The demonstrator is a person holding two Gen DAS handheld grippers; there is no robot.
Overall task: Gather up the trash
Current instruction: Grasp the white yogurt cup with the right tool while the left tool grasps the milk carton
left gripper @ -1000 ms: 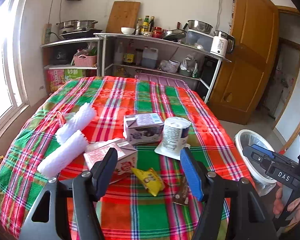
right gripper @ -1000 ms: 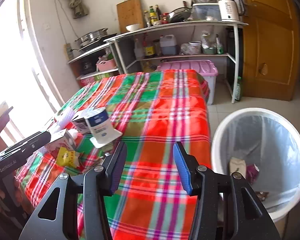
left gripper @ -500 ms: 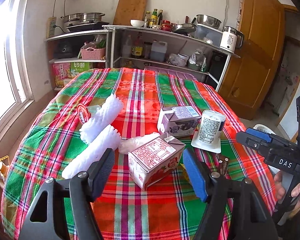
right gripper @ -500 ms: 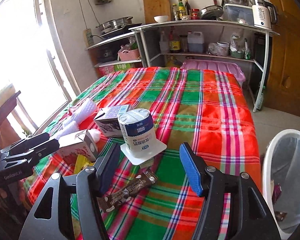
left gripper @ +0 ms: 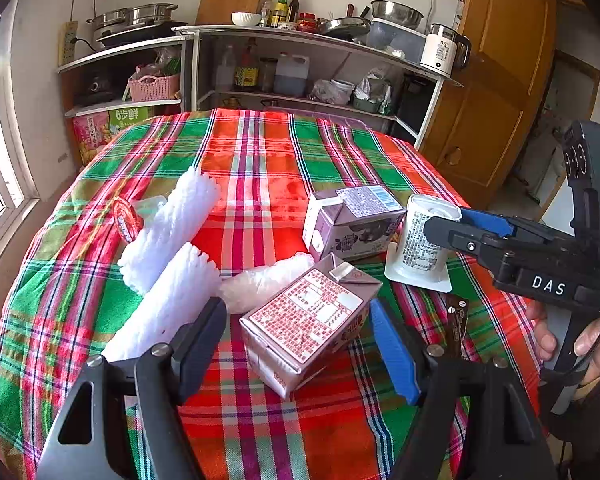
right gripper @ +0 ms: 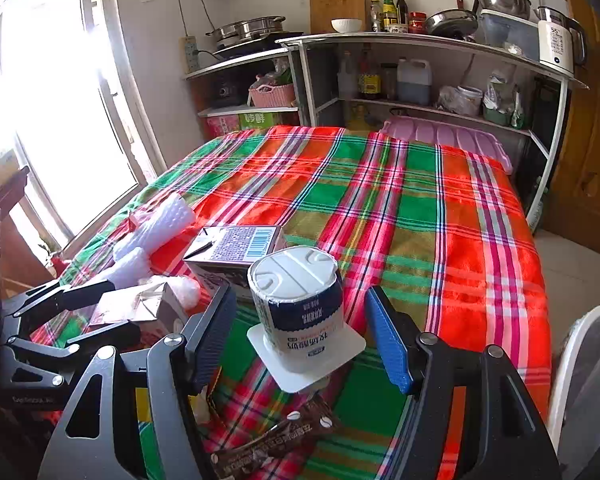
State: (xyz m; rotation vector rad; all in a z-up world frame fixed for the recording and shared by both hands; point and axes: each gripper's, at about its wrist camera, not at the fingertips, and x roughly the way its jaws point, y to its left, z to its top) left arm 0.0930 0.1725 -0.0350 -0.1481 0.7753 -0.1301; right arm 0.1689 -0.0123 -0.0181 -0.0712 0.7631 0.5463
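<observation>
A pink milk carton (left gripper: 312, 320) lies tilted on the plaid tablecloth (left gripper: 260, 152), between the fingers of my left gripper (left gripper: 300, 344). Its jaws are opening and the pads stand clear of the carton. An upside-down white yogurt cup (right gripper: 296, 304) with a dark blue label stands on its lid between the fingers of my right gripper (right gripper: 300, 336). Those jaws are opening too, with gaps on both sides of the cup. In the left wrist view the right gripper (left gripper: 460, 224) reaches the yogurt cup (left gripper: 424, 236) from the right.
A purple carton (left gripper: 352, 220), two white foam nets (left gripper: 172, 220), a clear plastic bag (left gripper: 264, 280) and a brown wrapper (right gripper: 276, 440) lie near by. A white lined bin (right gripper: 580, 380) stands on the floor beside the table's right edge. Shelves with kitchenware line the far wall.
Both grippers moved in over the table and their jaws widened. The pink carton now lies between the left fingers, the yogurt cup between the right ones. The bin slid to the right view's edge.
</observation>
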